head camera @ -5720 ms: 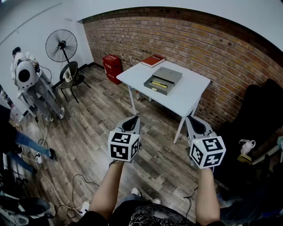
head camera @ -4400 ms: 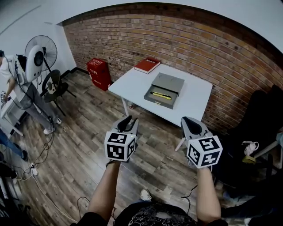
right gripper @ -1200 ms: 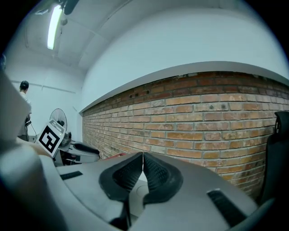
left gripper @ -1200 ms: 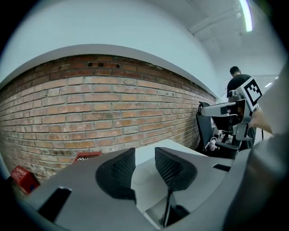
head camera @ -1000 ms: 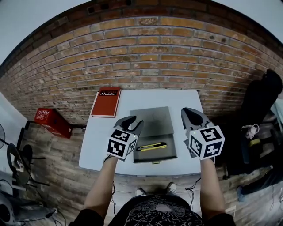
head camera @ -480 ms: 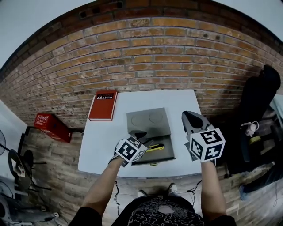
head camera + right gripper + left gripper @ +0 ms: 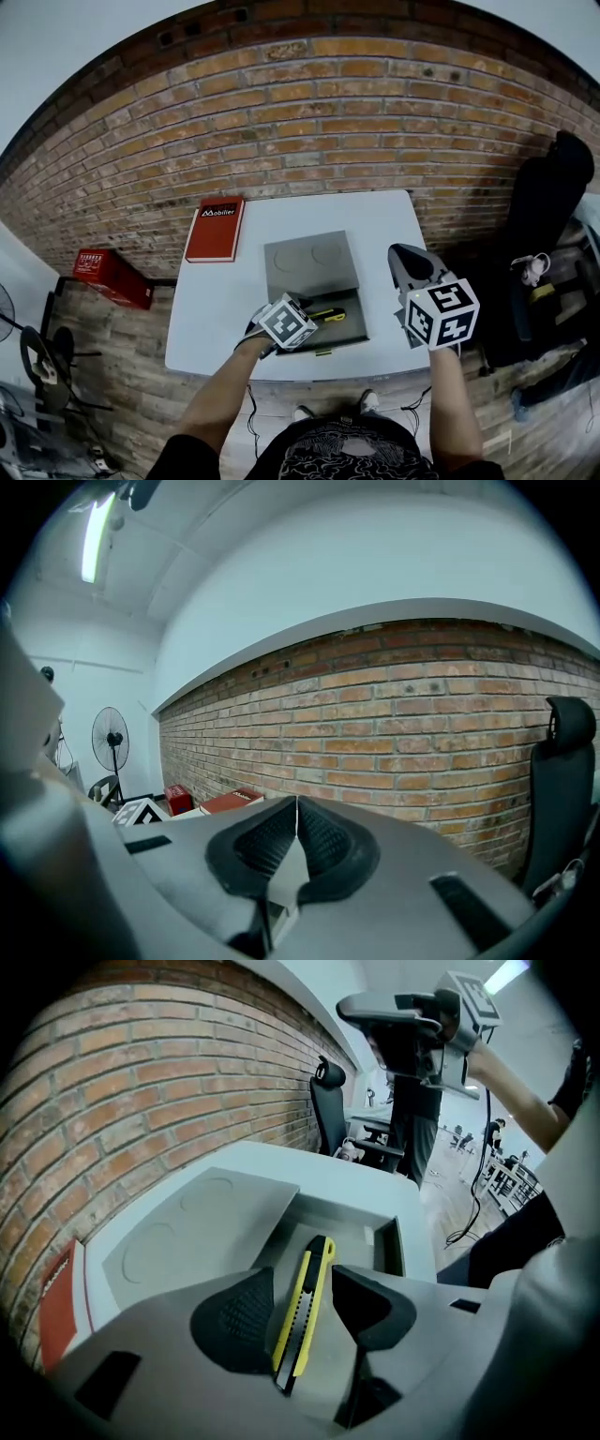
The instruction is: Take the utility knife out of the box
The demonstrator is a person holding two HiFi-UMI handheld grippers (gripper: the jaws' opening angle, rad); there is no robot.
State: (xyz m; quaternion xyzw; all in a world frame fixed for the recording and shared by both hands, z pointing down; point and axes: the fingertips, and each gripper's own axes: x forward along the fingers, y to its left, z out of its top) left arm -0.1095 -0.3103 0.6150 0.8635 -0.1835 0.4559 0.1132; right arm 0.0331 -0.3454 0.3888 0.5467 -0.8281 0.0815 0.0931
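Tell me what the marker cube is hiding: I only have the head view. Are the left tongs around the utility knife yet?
Observer: Yes. In the left gripper view the left tongs have just been opening. They stand wide either side of the yellow utility knife, not closed on it.
Operator: Is it lined up for a grip?
Observer: It looks so. The knife lies flat on the floor of the open grey box, running lengthwise between the two pads.
Operator: And the right tongs?
Observer: The right gripper view shows the right tongs shut with nothing between them, facing the brick wall.
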